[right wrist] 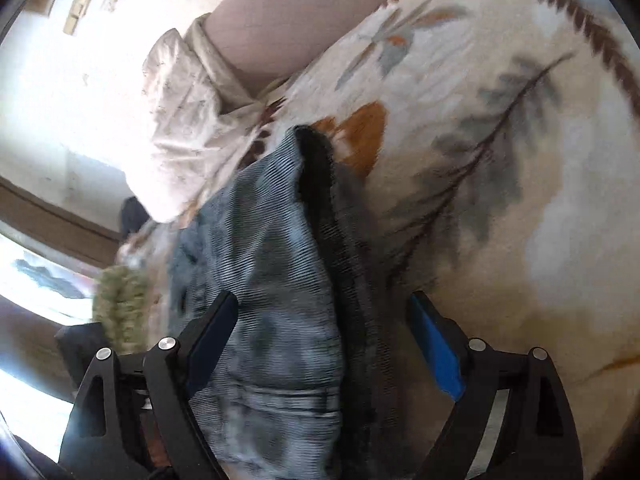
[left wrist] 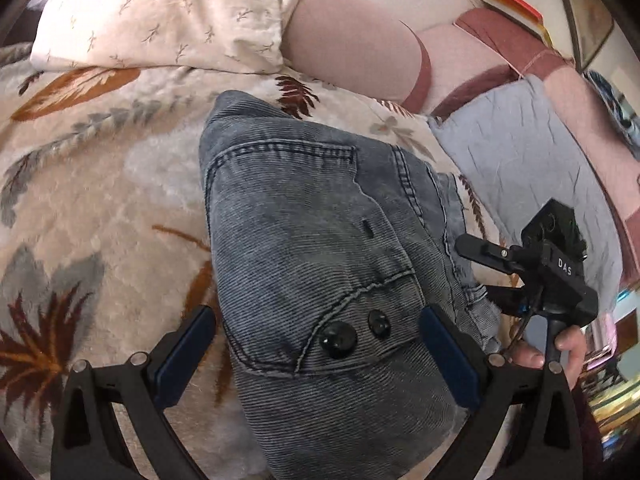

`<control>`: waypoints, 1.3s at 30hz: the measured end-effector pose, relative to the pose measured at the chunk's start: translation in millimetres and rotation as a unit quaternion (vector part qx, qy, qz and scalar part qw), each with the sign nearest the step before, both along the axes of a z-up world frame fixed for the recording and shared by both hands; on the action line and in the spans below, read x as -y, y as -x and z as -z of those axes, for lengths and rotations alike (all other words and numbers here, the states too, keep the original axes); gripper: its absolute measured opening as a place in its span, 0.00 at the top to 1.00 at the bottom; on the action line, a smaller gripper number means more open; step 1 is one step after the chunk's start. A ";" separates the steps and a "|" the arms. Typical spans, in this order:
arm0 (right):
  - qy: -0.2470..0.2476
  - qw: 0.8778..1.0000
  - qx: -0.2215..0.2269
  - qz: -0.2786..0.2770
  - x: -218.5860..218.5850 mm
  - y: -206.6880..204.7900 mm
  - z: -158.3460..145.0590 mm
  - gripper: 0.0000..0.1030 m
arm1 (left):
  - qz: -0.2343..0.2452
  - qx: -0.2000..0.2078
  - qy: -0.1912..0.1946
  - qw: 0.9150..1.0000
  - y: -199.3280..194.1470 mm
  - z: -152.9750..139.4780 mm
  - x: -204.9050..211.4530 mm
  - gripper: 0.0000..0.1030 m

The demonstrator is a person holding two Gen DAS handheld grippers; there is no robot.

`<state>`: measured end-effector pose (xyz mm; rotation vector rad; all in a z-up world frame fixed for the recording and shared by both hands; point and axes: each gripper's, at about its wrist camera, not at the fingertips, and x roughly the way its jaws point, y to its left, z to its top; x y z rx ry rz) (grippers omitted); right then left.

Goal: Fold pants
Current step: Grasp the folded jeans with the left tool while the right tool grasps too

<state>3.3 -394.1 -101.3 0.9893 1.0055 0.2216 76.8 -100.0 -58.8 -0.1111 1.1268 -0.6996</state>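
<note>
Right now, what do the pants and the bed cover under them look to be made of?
The pants: washed grey-blue corduroy or ribbed denim, matte, going by fine parallel ribs, contrast stitching and two dark glossy buttons, probably plastic. The bed cover: plush fleece-like fabric, judging by its soft fuzzy pile and printed leaf pattern.

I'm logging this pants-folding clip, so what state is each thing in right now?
Pants: grey corduroy, bunched on the bedspread, buttons up.
Left claw: open, straddling the waistband.
Right claw: open, pants between its pads.
Pillow: lying at the bed's head.
Bedspread: spread flat.
</note>
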 end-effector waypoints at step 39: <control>0.106 0.990 0.087 -0.033 -95.4 -13.6 -60.5 0.71 | -0.050 0.105 0.019 0.993 10.0 -59.8 -46.6 0.32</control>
